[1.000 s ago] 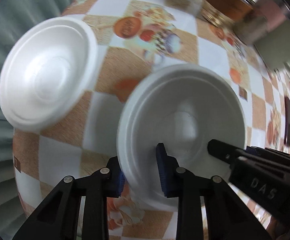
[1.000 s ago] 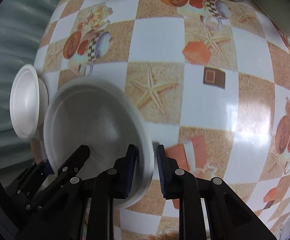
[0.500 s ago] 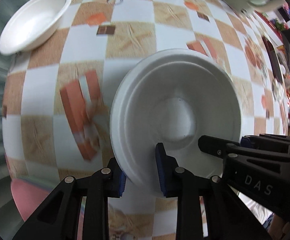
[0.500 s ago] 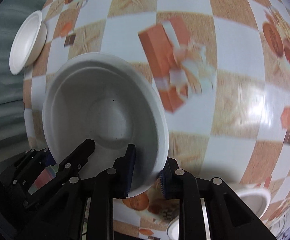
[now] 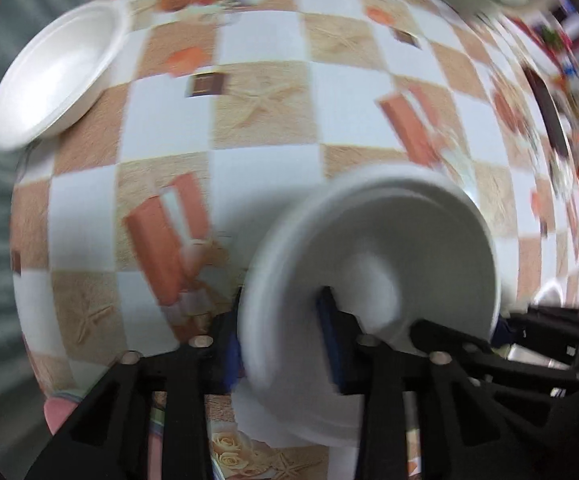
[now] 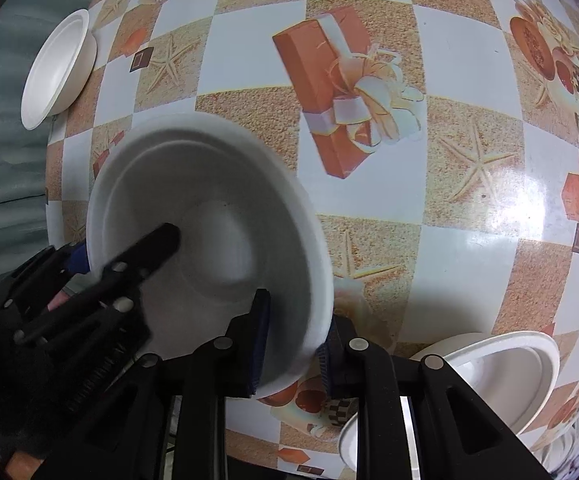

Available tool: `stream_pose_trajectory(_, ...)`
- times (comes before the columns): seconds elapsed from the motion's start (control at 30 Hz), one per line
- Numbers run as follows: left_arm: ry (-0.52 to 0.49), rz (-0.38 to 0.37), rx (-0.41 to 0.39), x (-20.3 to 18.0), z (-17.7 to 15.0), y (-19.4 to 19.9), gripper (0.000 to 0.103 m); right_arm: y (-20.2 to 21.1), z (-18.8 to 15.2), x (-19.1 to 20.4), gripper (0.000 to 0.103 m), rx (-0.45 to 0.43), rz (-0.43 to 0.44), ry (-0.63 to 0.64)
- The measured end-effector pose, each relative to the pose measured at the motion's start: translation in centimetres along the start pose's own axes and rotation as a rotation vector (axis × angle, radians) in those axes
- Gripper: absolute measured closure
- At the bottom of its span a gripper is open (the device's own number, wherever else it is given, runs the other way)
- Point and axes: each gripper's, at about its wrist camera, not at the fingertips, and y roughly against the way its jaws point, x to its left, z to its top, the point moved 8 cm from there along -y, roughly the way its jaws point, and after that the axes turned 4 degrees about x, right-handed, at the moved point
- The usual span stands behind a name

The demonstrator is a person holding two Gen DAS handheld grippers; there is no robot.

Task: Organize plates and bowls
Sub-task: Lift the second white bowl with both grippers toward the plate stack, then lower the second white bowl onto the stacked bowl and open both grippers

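- Plate is hanging above the table, and you are holding it from two sides, one gripper on each rim.
- Your left gripper is pointing down with the plate's rim between its fingers; its jaws are opening at this moment, and the blur is hiding whether the pads are still pressing.
- Your right gripper is keeping its fingers narrow and clamped on the opposite rim, one blue pad inside the plate and the other outside.
- In the right wrist view your left gripper is showing as the black finger lying across the plate's inside, at the side facing the table's left edge.
- One bowl is sitting at the far left corner of the table, right by the edge and well apart from the plate.
- More white dishes are sitting near the table's near edge, just beside your right gripper's right finger.
- The checked tablecloth with starfish and a gift-box print is covering the table under everything.
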Motion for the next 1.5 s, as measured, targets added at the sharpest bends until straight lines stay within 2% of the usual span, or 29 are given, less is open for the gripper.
stream_pose_trajectory(0.07, 0.014, -0.010, 0.016, -0.2, -0.3, 0.2, 0.069, 0.1, -0.3, 0.7, 0.079, 0.006, -0.015, 0.001)
stream_pose_trajectory(0.13, 0.039, -0.033, 0.027, 0.0, -1.0, 0.6, 0.070, 0.5, -0.7, 2.3, 0.080, 0.007, 0.006, 0.000)
stream_pose_trajectory(0.33, 0.017, -0.010, 0.001, 0.3, -3.5, 3.5, 0.070, 2.4, -1.9, 3.1, 0.080, -0.009, 0.025, 0.011)
stream_pose_trajectory(0.47, -0.007, -0.024, -0.027, -0.7, -4.3, 5.7, 0.070, 4.3, -2.9, 2.9, 0.080, -0.025, 0.036, 0.004)
stream_pose_trajectory(0.63, -0.081, -0.045, -0.043, -3.4, -5.5, 7.8, 0.070, 5.7, -4.2, 0.5, 0.080, -0.055, 0.056, -0.045)
stream_pose_trajectory(0.9, -0.255, -0.054, -0.017, -10.3, -4.5, 6.1, 0.070, 7.7, -6.5, -4.4, 0.080, -0.091, 0.072, -0.203)
stream_pose_trajectory(1.1, -0.374, -0.059, 0.003, -14.1, -5.3, 5.6, 0.070, 8.2, -8.2, -7.8, 0.080, -0.106, 0.072, -0.314)
stream_pose_trajectory(1.2, -0.402, -0.059, 0.022, -15.7, -5.4, 4.9, 0.070, 8.0, -8.6, -8.8, 0.079, -0.103, 0.067, -0.353)
stream_pose_trajectory(1.5, -0.451, -0.056, 0.068, -17.3, -6.0, 3.0, 0.070, 6.7, -9.0, -10.6, 0.079, -0.075, 0.050, -0.413)
